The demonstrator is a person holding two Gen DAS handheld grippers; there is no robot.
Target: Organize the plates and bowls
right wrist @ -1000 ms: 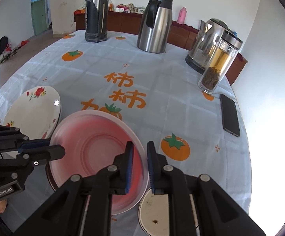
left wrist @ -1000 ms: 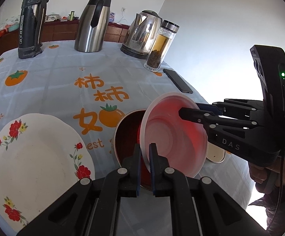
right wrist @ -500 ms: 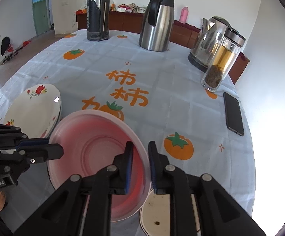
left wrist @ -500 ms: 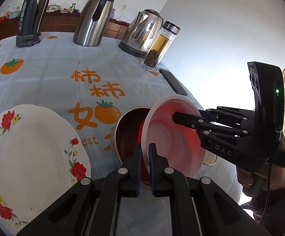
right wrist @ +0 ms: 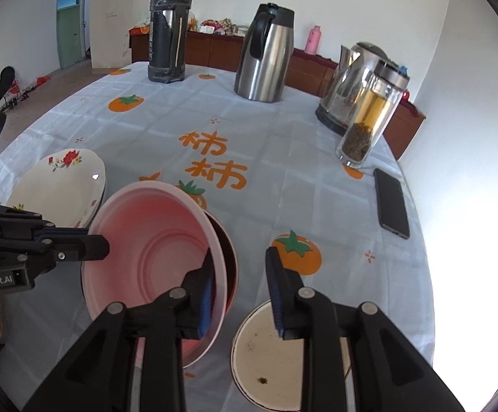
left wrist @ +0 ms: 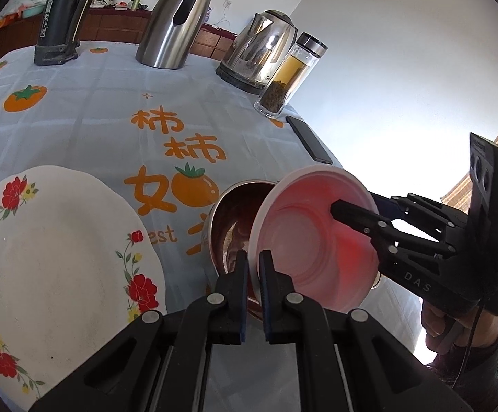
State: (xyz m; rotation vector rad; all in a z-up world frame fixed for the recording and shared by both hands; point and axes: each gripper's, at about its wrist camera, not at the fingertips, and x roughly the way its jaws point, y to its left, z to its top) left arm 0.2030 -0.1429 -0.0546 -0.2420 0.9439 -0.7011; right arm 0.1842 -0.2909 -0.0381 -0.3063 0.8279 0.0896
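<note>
A: Start at the jaws. What does each hand have?

B: My left gripper [left wrist: 254, 264] is clamped on the near rim of the pink bowl [left wrist: 317, 237]; both pads press the rim edge-on. My right gripper [right wrist: 238, 267] has just been opening: its jaws stand apart, the left finger inside the bowl against the wall, the right finger outside and clear of it. The rim sits between them, but they no longer pinch it.

A: How does the bowl sit?

B: Tilted, mouth towards the right gripper, partly nested in the dark red bowl [left wrist: 231, 223] that rests on the table [left wrist: 87, 120]. In the right wrist view the red bowl's rim shows just behind the pink one's right edge.

A: The other dishes?

B: A floral plate [left wrist: 53, 250] lies flat to the left of the bowls, near but not touching. A small white enamel bowl [right wrist: 266, 357], specks inside, sits just beside the pink bowl, under my right gripper's right finger.

A: Farther out?

B: The tablecloth is pale blue with orange persimmons and orange characters. Along the far edge stand a black flask [right wrist: 168, 31], a steel carafe [right wrist: 264, 55], an electric kettle [right wrist: 348, 86] and a glass tea bottle [right wrist: 372, 116]. A dark phone [right wrist: 391, 202] lies flat near the bottle. A wooden sideboard [right wrist: 214, 48] runs behind the table.
</note>
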